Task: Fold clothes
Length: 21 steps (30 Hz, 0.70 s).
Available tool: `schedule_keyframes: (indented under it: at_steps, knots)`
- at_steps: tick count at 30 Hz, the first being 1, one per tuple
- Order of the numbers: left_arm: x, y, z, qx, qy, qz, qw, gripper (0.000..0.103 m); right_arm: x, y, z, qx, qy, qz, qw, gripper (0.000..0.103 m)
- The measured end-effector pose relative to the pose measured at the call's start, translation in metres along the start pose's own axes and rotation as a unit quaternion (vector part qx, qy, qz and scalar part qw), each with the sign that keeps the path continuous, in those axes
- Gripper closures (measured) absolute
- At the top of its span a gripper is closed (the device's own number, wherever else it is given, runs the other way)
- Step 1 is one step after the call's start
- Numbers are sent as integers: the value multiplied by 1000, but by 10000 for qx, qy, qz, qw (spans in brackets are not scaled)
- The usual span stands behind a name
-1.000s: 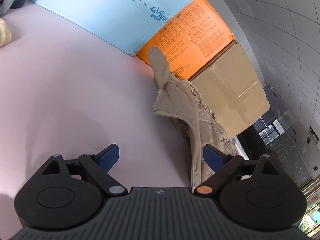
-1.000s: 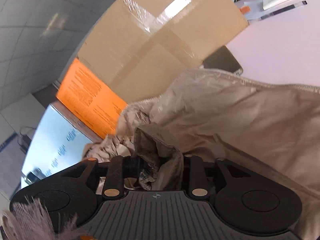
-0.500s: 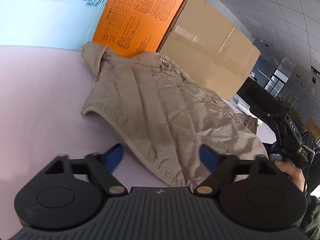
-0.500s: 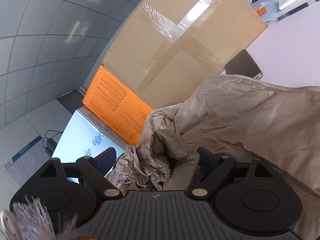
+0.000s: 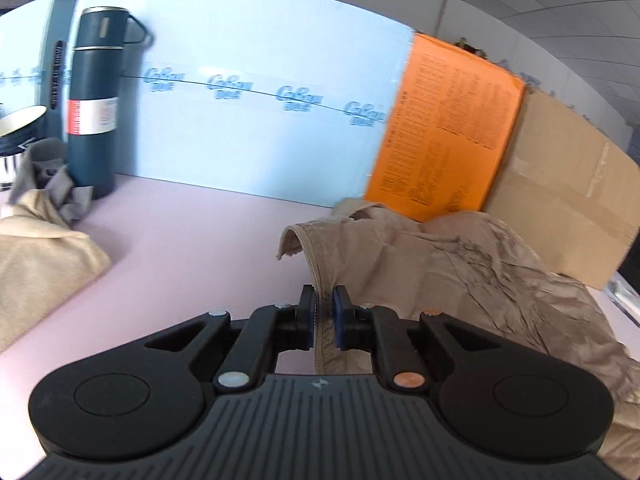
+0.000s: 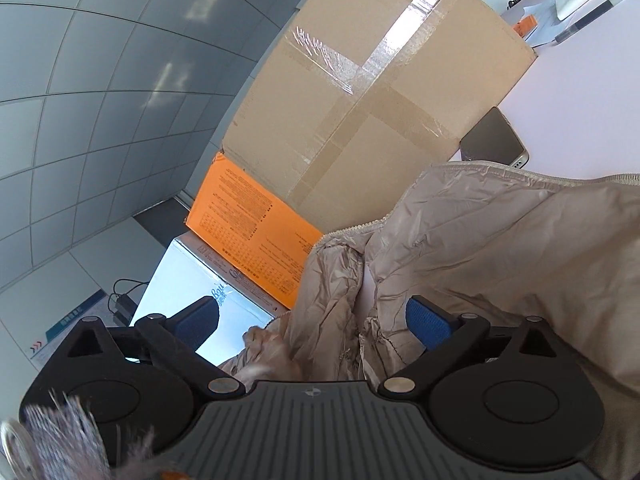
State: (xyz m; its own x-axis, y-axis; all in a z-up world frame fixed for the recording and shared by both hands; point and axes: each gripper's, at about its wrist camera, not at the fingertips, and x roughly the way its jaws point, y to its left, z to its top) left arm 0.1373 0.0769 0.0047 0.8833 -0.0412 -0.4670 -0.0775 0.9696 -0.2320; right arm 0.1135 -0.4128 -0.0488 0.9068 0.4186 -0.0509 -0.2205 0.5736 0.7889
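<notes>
The left gripper [image 5: 323,300] is pinching the zipper edge of the beige jacket [image 5: 460,272], which is lying to its right on the pink table [image 5: 192,232]. The right gripper [image 6: 316,322] is opening, its 2 jaws spread wide, jacket folds lying loose between them.

Left gripper [image 5: 323,300]: low centre, pads pinched on the zipper edge of the beige jacket [image 5: 460,280].
Jacket: crumpled toward 3 o'clock on the pink table [image 5: 192,248].
Flask [image 5: 94,100]: dark blue, upright, 10 o'clock.
Boxes: light blue box [image 5: 260,120] at 12, orange box [image 5: 448,148] and cardboard box [image 5: 560,200] toward 2.
</notes>
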Motion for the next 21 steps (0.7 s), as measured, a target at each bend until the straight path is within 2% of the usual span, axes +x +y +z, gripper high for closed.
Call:
schedule_keyframes:
  at_steps: [6,10,12,15,16,19,21]
  knots:
    - [15,42,-5,-450,227,796,9956,92,-2,0,0,16,-19,6,10000,2]
    - [24,73,-13,-1051,262,847,9905,85,-4,-1,-1,45,-75,14,10000,2]
    - [20,80,-14,-1244,195,624,9901,81,-6,-1,-1,34,-152,-10,9999,0]
    - [9,92,-14,-1563,104,79,9876,57,-8,0,0,0,-206,-92,9997,0]
    - [1,96,-13,-1677,-17,-103,9858,53,-7,0,0,-26,-173,-119,9998,0]
    - [-21,103,-11,-1827,-507,-385,9811,42,-2,4,0,-164,-36,-276,9995,0]
    - [-33,104,-11,-1743,-624,-660,9805,39,3,8,0,-320,118,-448,9984,0]
